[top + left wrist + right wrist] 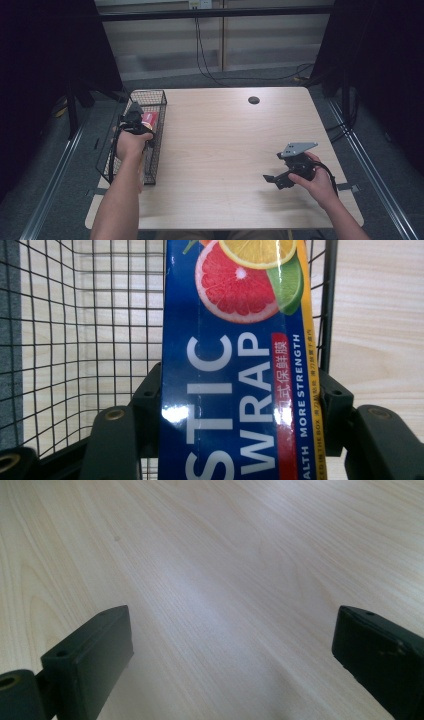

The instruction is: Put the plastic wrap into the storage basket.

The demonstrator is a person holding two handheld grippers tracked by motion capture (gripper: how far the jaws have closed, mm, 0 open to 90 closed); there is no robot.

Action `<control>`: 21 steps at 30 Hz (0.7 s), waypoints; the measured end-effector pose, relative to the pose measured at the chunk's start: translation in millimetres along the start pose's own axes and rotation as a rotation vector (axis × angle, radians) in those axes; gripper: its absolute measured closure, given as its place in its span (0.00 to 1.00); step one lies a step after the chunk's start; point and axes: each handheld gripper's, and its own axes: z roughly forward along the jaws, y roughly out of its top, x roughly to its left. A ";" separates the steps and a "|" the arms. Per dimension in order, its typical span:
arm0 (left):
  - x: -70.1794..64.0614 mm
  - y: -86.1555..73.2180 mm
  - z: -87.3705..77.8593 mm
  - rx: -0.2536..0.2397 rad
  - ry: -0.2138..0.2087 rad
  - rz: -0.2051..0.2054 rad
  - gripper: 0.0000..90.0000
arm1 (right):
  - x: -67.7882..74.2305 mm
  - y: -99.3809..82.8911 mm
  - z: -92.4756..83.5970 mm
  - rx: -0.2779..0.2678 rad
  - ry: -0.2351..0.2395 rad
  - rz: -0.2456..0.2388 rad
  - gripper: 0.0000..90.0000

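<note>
A blue plastic wrap box (pixel 235 380) with citrus pictures lies lengthwise inside a black wire basket (pixel 75 340). My left gripper (pixel 240 405) is shut on the box, one jaw pressing each long side. From above, the left gripper (pixel 134 120) reaches down into the basket (pixel 150 95) at the table's left edge, and a red part of the box (pixel 151 119) shows beside it. Near the front right of the table, my right gripper (pixel 272 180) stands open over bare wood. Its jaws are wide apart with nothing between them in the right gripper view (pixel 232 645).
The light wooden table (pixel 225 140) has a small black round grommet (pixel 254 100) near its far edge. Dark curtains hang at both sides. Cables (pixel 210 75) trail over the floor behind the table.
</note>
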 end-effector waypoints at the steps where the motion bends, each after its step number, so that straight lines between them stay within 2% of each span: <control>1: -1.4 -0.4 0.0 0.002 -0.006 -0.020 0.45 | 0.1 0.0 -0.1 0.000 0.001 0.000 0.03; 6: -0.8 -1.2 -1.0 0.000 -0.014 -0.018 0.43 | 0.6 -0.4 -0.6 0.004 -0.002 0.003 0.03; 9: -1.3 -0.2 -6.9 -0.022 -0.014 -0.012 0.41 | 0.6 -0.4 -0.9 0.003 -0.002 0.003 0.03; 10: -1.4 0.2 -9.7 -0.045 -0.018 -0.015 0.40 | 0.9 -0.4 -1.1 0.003 -0.001 0.005 0.03; 12: -1.6 1.3 -16.4 -0.056 -0.043 -0.028 0.34 | 0.6 -0.3 -1.1 -0.001 -0.002 -0.001 0.03; 15: -0.2 2.5 -25.1 -0.063 -0.060 -0.008 0.29 | 0.5 -0.2 -0.5 -0.001 0.000 -0.003 0.03; 16: -1.1 2.5 -27.5 -0.071 -0.056 -0.013 0.28 | 0.8 -0.2 -0.3 -0.001 -0.001 -0.005 0.03; 20: -3.0 3.8 -38.7 -0.101 -0.070 0.022 0.24 | 1.8 0.5 -0.3 -0.001 -0.002 -0.006 0.03; 21: -3.4 4.4 -41.8 -0.108 -0.078 0.044 0.23 | 1.8 0.6 -0.4 -0.002 -0.002 -0.006 0.03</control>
